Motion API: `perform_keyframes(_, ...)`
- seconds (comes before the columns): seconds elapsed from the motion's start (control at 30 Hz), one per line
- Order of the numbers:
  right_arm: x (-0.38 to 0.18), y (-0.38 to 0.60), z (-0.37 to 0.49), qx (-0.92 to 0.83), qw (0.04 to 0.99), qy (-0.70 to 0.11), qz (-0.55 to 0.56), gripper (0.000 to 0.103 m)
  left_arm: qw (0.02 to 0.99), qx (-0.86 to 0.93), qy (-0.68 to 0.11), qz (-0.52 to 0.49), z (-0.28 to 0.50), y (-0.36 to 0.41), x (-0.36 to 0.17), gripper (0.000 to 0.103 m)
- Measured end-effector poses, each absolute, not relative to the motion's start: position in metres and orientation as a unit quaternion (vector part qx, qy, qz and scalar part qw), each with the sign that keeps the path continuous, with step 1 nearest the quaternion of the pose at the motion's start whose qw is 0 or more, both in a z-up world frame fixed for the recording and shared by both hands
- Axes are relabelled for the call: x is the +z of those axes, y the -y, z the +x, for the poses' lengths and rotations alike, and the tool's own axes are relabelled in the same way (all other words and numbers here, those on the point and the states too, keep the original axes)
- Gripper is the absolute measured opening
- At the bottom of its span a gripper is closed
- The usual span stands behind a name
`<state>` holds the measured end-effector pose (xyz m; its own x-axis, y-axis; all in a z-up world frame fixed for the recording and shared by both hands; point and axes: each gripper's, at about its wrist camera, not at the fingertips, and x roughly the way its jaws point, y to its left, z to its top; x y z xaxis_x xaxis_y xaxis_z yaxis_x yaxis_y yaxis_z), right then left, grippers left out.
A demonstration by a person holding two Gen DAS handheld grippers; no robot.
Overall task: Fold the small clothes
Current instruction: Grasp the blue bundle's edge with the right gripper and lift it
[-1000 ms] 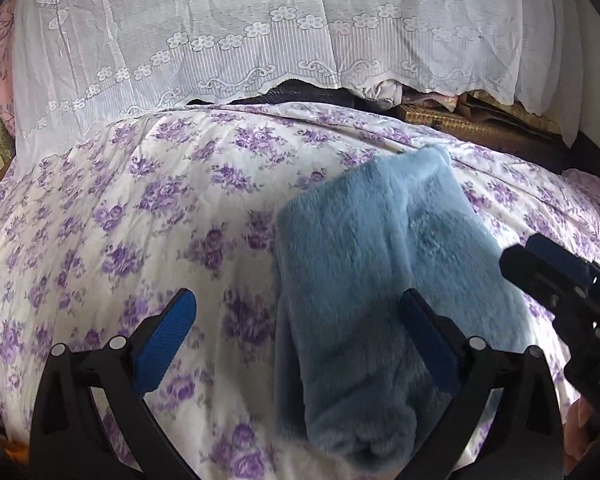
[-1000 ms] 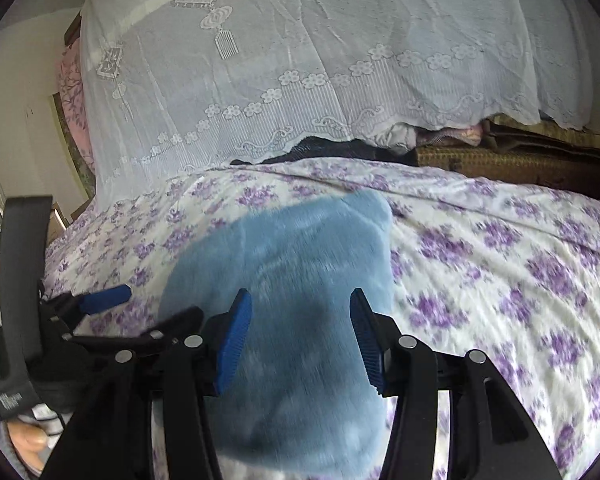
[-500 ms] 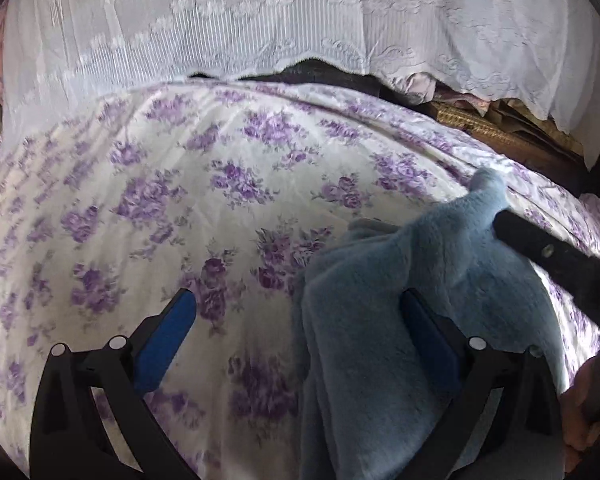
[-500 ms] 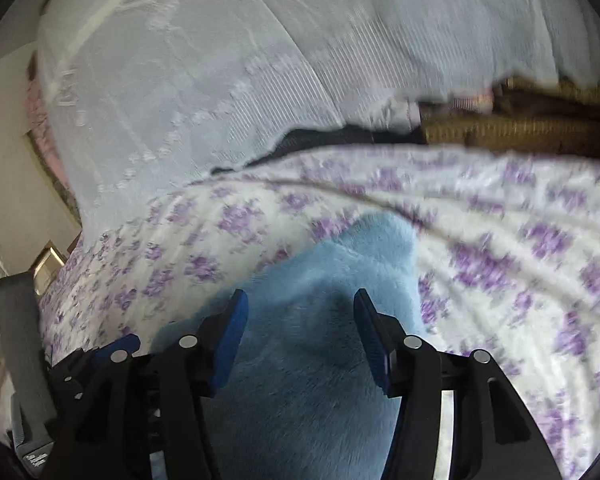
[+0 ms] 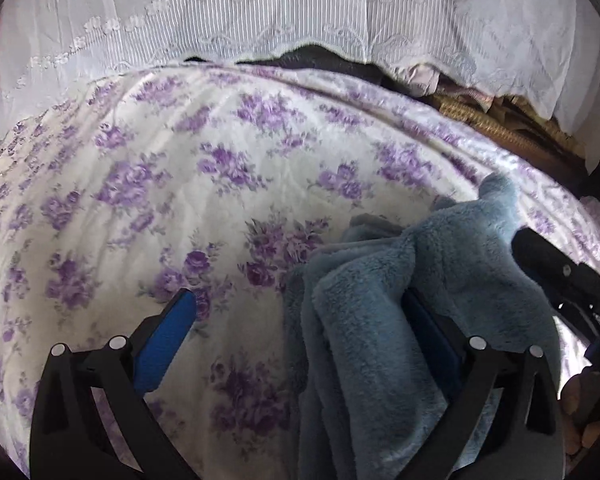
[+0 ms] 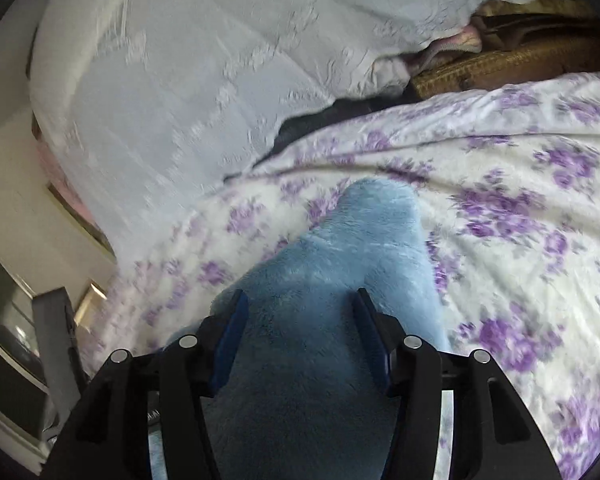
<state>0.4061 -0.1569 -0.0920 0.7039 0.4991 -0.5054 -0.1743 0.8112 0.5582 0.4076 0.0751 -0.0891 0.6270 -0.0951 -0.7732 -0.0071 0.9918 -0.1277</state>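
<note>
A fluffy blue garment [image 5: 384, 320] lies bunched on the floral bedspread [image 5: 180, 184] at the lower right of the left wrist view. My left gripper [image 5: 296, 328] is open wide; its right finger [image 5: 432, 332] is pressed into the blue fabric and its left finger [image 5: 164, 336] is over bare bedspread. In the right wrist view the blue garment [image 6: 332, 264] fills the space between the fingers of my right gripper [image 6: 300, 328], whose jaws stand partly open around the thick fabric. The right gripper's body [image 5: 560, 272] shows at the right edge of the left view.
A white lace curtain [image 5: 300, 20] hangs over the far side of the bed. Dark clothes and woven baskets [image 5: 496, 128] sit behind the bed at the back right. A cream wall and framed furniture [image 6: 16, 240] show at the left of the right wrist view.
The blue garment went from lying flat and folded to bunched and lifted at its near end. Both grippers moved forward and lower; the right view tilted and blurred.
</note>
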Motion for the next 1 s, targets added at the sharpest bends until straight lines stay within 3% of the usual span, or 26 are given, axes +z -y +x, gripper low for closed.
perform_keyframes(0.5,-0.060,0.154,0.308,0.139,0.940,-0.285,0.129,0.056,0.907,-0.028,-0.417,-0.048,0.337,-0.080,-0.070,0.099)
perform_keyframes(0.7,-0.091,0.152,0.301,0.128,0.922,-0.347,0.110,0.058,0.897,-0.026,-0.436,-0.060,0.325,-0.090,-0.087,0.099)
perform_keyframes(0.77,-0.112,0.151,0.308,0.139,0.910,-0.369,0.124,0.066,0.890,-0.024,-0.452,-0.061,0.329,-0.090,-0.100,0.099)
perform_keyframes(0.87,-0.123,0.171,0.319,0.171,0.878,-0.398,0.205,0.068,0.888,-0.024,-0.454,-0.065,0.331,-0.091,-0.106,0.099)
perform_keyframes(1.0,-0.121,0.178,0.318,0.177,0.875,-0.390,0.228,0.070,0.883,-0.047,-0.458,-0.095,0.332,-0.100,-0.102,0.099)
